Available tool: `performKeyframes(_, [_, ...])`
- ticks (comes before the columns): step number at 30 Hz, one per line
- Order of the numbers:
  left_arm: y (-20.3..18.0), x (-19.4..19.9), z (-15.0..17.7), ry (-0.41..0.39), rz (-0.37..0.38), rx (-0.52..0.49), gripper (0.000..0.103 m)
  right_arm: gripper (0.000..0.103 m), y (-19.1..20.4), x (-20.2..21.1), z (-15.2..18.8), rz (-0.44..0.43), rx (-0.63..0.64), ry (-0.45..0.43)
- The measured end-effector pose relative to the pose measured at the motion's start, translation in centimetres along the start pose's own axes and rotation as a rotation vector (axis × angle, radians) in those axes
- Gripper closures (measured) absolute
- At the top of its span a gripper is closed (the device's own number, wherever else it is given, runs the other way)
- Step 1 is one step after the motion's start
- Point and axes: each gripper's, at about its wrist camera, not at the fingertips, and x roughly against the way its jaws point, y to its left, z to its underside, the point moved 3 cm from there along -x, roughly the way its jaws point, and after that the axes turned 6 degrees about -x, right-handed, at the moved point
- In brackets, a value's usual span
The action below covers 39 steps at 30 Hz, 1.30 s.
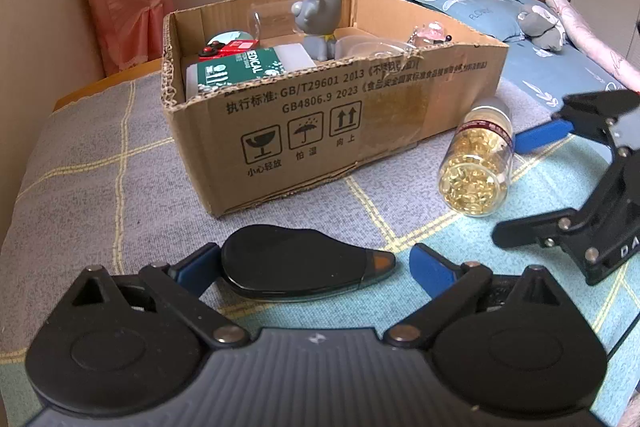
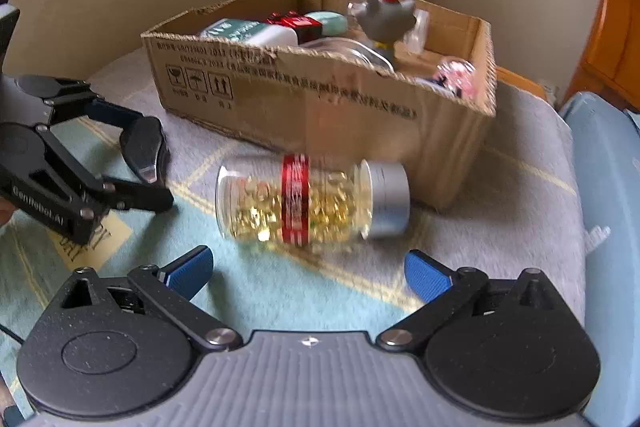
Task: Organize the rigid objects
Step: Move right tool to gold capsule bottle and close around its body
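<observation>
Bedroom light is falling across the checked blanket [image 1: 100,167] I'm working over. I'm lining up two pickups: the capsule bottle [image 2: 312,203] is lying on its side just in front of the cardboard box [image 1: 320,131], and the black mouse-shaped case [image 1: 296,267] is lying nearer me. My left gripper [image 1: 304,263] is standing wide around the case, pads not pressing; my right gripper [image 2: 308,273] is gaping empty short of the bottle. Next I'm judging a close, then a lift over the box rim.

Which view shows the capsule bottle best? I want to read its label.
The right wrist view: the capsule bottle lies broadside, red label band facing, though blurred. The left wrist view shows it end-on, label partly turned away.
</observation>
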Motion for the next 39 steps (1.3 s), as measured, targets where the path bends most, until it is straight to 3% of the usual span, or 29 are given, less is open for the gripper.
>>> performKeyframes(18, [0.1, 0.3, 0.3, 0.004, 0.013, -0.022, 0.003, 0.0, 1.1, -1.2, -2.4, 0.053, 0.054, -0.003])
performKeyframes(23, [0.2, 0.3, 0.2, 0.004, 0.022, -0.033, 0.003, 0.005, 1.3, -1.3, -2.7, 0.068, 0.041, 0.008])
performKeyframes(27, [0.1, 0.3, 0.1, 0.01, 0.031, -0.046, 0.006, 0.005, 1.3, -1.1, -2.8, 0.074, 0.029, 0.017])
performKeyframes(29, [0.1, 0.5, 0.0, 0.007, 0.041, -0.05, 0.013, 0.005, 1.4, -1.1, -2.8, 0.081, 0.028, 0.024])
performKeyframes(39, [0.1, 1.3, -0.1, 0.031, 0.056, -0.069, 0.014, 0.005, 1.9, -0.2, -2.1, 0.076, 0.006, 0.061])
